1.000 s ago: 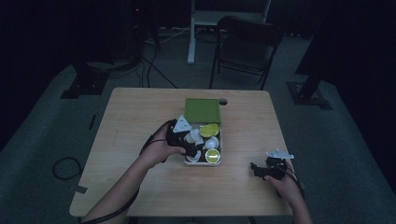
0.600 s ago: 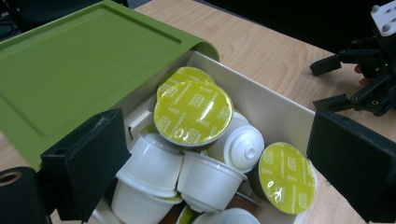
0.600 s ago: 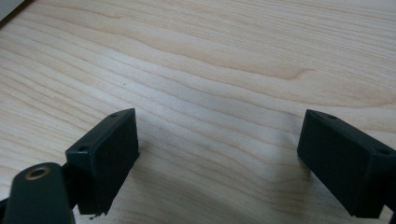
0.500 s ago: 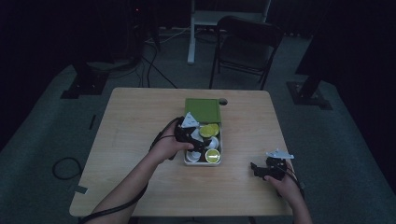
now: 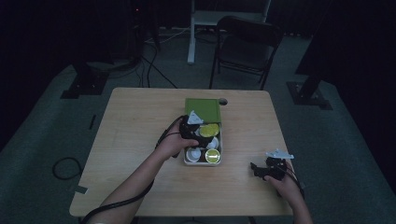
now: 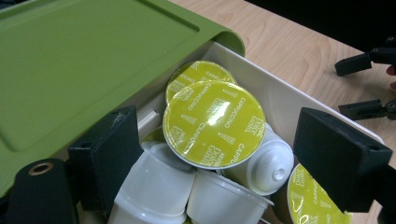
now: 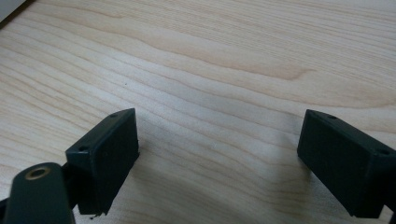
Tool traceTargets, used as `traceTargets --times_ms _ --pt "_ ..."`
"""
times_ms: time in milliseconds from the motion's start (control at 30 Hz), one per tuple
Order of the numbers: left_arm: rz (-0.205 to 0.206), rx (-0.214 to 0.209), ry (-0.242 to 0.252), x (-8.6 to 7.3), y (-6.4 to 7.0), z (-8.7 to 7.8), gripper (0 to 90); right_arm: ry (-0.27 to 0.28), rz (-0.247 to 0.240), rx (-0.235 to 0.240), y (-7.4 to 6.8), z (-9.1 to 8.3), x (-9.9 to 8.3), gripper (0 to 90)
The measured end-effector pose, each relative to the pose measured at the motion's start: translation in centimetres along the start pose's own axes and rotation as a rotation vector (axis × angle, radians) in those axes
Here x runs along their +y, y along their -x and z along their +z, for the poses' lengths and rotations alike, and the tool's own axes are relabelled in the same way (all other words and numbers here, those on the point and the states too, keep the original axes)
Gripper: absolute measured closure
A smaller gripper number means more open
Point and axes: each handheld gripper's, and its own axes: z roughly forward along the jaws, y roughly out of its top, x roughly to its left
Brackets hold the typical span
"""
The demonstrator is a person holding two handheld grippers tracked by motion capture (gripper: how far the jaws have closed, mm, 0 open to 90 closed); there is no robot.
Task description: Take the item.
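Just left of centre in the high view, the left gripper (image 5: 198,133) hangs over a white box (image 5: 201,162) of coffee pods, whose green lid (image 5: 202,110) lies pushed back toward the upper middle of the frame. In the left gripper view its jaws stand wide, one on each side of the top pod (image 6: 214,123), a yellow-foiled one lying tilted on the heap at mid frame; nothing is gripped yet.

The risk, as I judge it, is that the jaws close on the foil rim rather than the cup body, so the pod tips or slips back among the others. The left jaw also sits close under the lid's edge and could catch it.

I count four yellow foil tops and at least three white cups turned on their sides or upside down; more may lie hidden beneath.

At lower right of the high view the right gripper (image 5: 262,170) rests low over bare table (image 7: 224,65), jaws wide and empty.
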Motion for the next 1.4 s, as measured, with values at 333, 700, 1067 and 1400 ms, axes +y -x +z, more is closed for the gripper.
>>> traceTargets --times_ms 333,700,1067,1400 --pt "0.017 0.008 -0.030 0.2 0.1 1.1 21.4 0.000 -0.007 0.006 0.0 0.0 0.0 11.9" --pt "0.001 0.001 -0.042 0.1 -0.2 1.6 37.6 0.001 -0.007 0.006 0.0 0.0 0.0 12.0" --pt "0.035 0.031 -0.019 0.4 -0.3 0.9 38.5 0.001 -0.006 0.006 0.0 0.0 0.0 11.9" --pt "0.051 0.019 -0.003 0.6 0.1 -0.9 38.6 0.001 -0.006 0.006 0.0 0.0 0.0 11.9"
